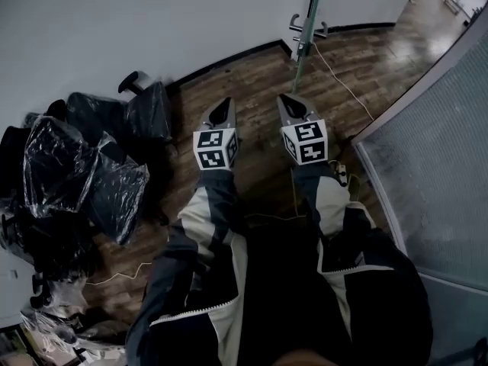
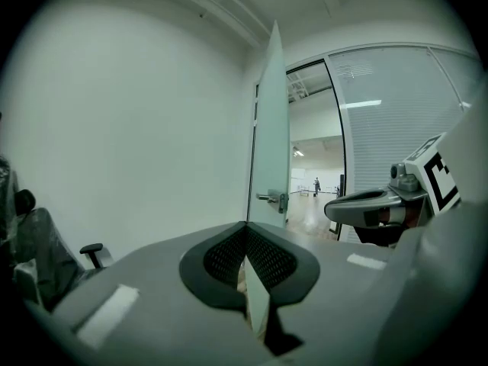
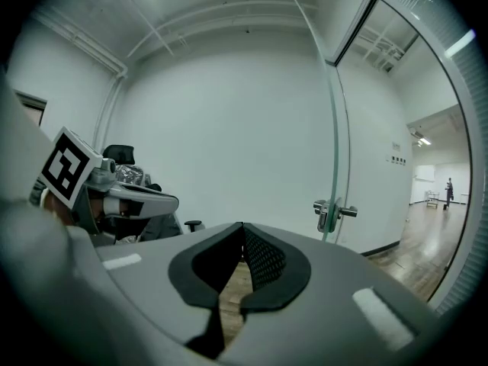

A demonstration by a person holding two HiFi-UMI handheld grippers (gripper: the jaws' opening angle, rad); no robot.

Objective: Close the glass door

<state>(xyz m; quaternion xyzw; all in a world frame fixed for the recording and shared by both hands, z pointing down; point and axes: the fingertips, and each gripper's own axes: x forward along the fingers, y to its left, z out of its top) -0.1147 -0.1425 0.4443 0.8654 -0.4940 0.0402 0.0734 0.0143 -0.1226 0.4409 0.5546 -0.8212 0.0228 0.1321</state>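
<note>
Glass door (image 2: 271, 120): tall frameless pane, pale green tint, its face looks frosted. It stands open, upright, swung into the room. Metal lever handle (image 2: 273, 198) sits near the free edge, with a lever sticking out from each face. The pane angles away from the white wall (image 2: 137, 128). The doorway (image 2: 314, 151) beside it is unblocked, with a bright corridor showing through.

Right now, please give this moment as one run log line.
tall greenish glass door: open, untouched | metal lever handle: ahead of both claws | left claw: shut, empty | right claw: shut, empty
</note>
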